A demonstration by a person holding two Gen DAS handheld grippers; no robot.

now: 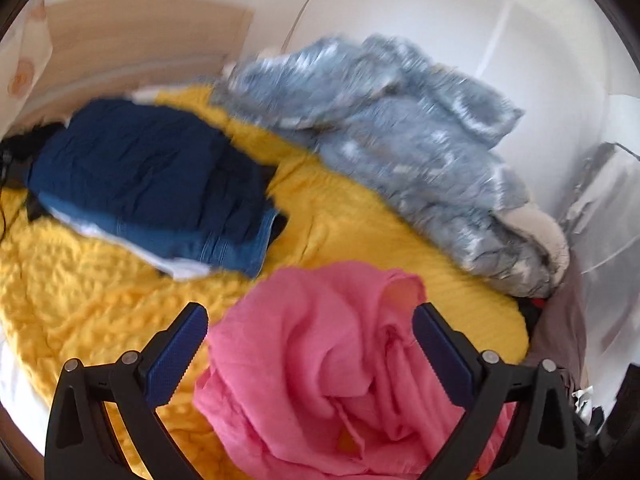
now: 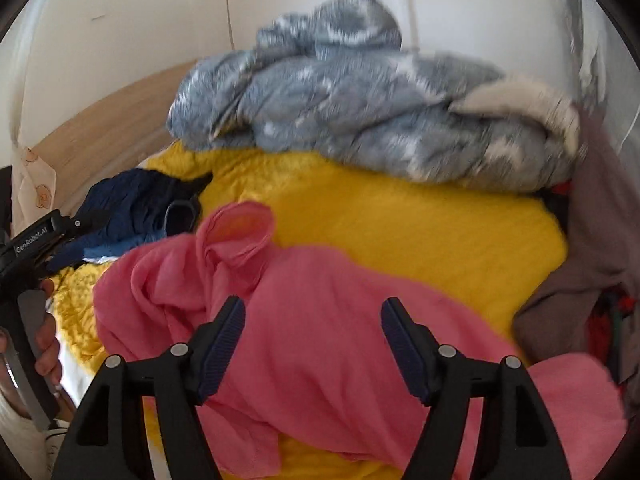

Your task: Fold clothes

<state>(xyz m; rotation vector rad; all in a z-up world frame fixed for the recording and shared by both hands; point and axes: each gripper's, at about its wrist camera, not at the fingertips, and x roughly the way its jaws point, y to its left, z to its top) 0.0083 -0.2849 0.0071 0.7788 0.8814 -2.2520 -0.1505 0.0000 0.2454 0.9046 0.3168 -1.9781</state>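
Note:
A crumpled pink garment [image 1: 320, 360] lies on a yellow knitted blanket [image 1: 360, 220]. My left gripper [image 1: 310, 322] is open, its blue-padded fingers spread either side of the pink cloth without pinching it. In the right wrist view the same pink garment [image 2: 328, 320] stretches across the foreground. My right gripper [image 2: 313, 316] hovers open just above it. A folded stack of dark blue clothes [image 1: 152, 176] sits at the left on the blanket, also visible as the blue stack [image 2: 132, 208]. The left gripper's body [image 2: 32, 248] and a hand [image 2: 48, 344] show at the left edge.
A fluffy grey-blue blanket [image 1: 400, 152] is heaped at the back right, the same heap [image 2: 360, 108] in the right wrist view. Grey-brown cloth [image 2: 592, 240] and other dark clothes lie at the right. A wooden headboard [image 1: 132, 40] and white walls stand behind.

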